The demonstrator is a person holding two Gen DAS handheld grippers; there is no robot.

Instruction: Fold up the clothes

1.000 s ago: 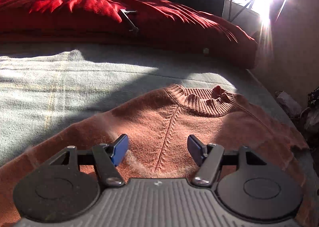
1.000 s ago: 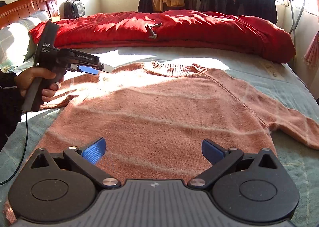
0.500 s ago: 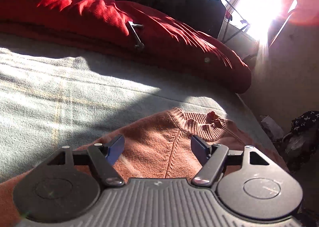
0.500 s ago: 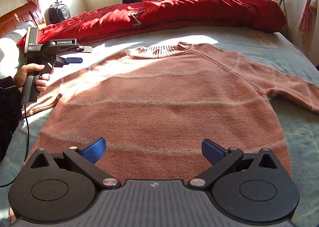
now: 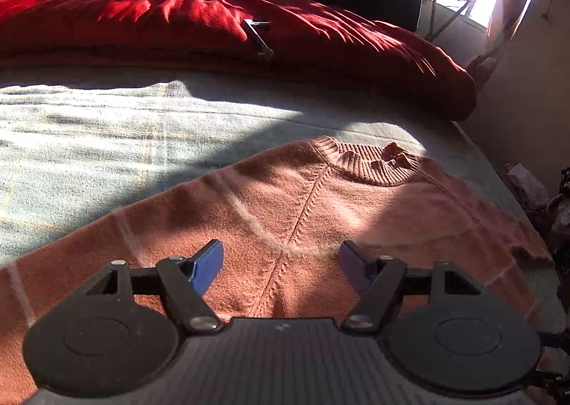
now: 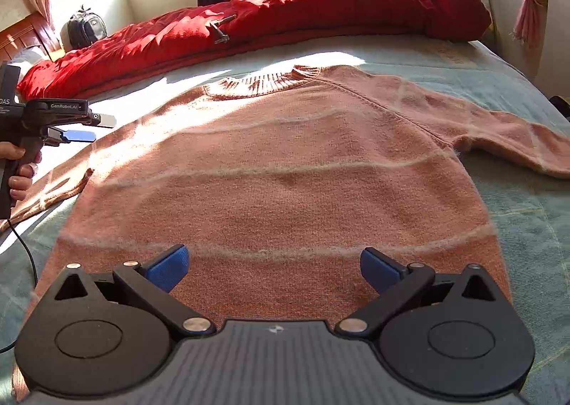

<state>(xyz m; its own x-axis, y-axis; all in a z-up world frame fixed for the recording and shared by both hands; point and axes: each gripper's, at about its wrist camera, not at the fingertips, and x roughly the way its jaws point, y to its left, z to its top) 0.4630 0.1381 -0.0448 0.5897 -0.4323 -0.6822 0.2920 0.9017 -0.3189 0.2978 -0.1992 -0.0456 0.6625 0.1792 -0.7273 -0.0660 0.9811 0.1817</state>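
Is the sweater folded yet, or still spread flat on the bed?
Spread, not folded. The sweater lies flat on the bed, both sleeves out sideways, collar visible, no layer doubled over.

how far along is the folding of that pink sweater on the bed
Done: the pink knit sweater lies flat on the pale green bedsheet, sleeves spread. In hand: nothing; the left gripper hovers near its shoulder and the right gripper over its hem, both open. Left: every fold.
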